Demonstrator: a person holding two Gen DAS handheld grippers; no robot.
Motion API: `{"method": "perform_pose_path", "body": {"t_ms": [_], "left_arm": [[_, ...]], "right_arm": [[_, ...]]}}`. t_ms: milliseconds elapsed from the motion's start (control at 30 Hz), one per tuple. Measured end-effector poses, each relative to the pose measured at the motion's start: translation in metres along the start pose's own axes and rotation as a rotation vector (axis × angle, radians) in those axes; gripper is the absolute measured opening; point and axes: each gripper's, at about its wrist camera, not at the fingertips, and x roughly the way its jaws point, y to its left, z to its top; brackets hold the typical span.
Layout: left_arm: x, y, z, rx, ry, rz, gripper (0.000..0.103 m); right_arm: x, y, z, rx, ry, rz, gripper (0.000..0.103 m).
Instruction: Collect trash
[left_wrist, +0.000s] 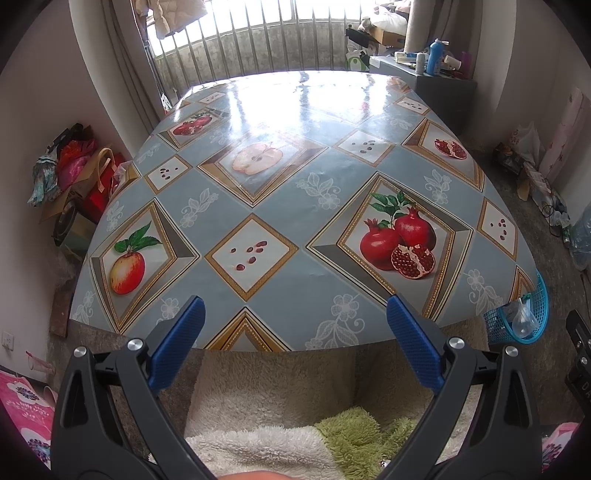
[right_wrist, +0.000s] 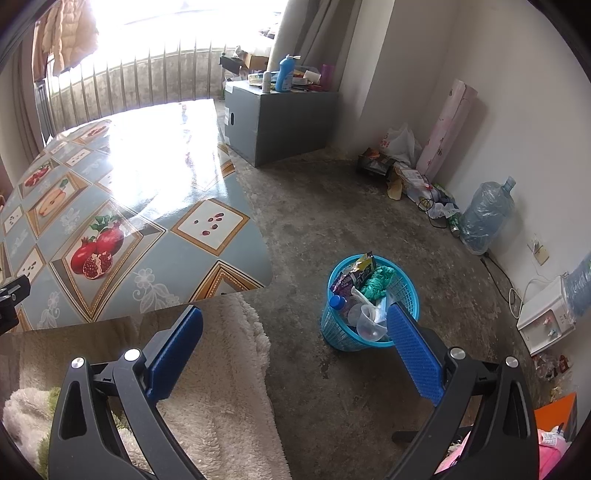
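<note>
The table (left_wrist: 295, 177) fills the middle of the left wrist view, its patterned cloth bare from near edge to far edge, so a gripper could sweep across it unhindered. In the right wrist view the concrete floor (right_wrist: 332, 206) lies open between the table's right edge and the blue basket (right_wrist: 334, 332) at lower centre. The basket's mouth is crowded with wrappers, a bottle and cups. A grey cabinet (right_wrist: 273, 125) blocks the upper centre; clutter and a water jug (right_wrist: 484, 218) line the right wall.

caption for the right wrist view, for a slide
Open right gripper above a blue basket of trash on the floor beside the table.
</note>
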Motion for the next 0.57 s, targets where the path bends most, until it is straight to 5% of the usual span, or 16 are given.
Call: {"method": "perform_pose_path", "body": {"t_ms": [567], "left_arm": [[0.0002, 0.0011, 0.0004, 0.000, 0.002, -0.001, 0.094]], "right_arm": [[0.0003, 0.0017, -0.0003, -0.001, 0.002, 0.004, 0.097]]}}
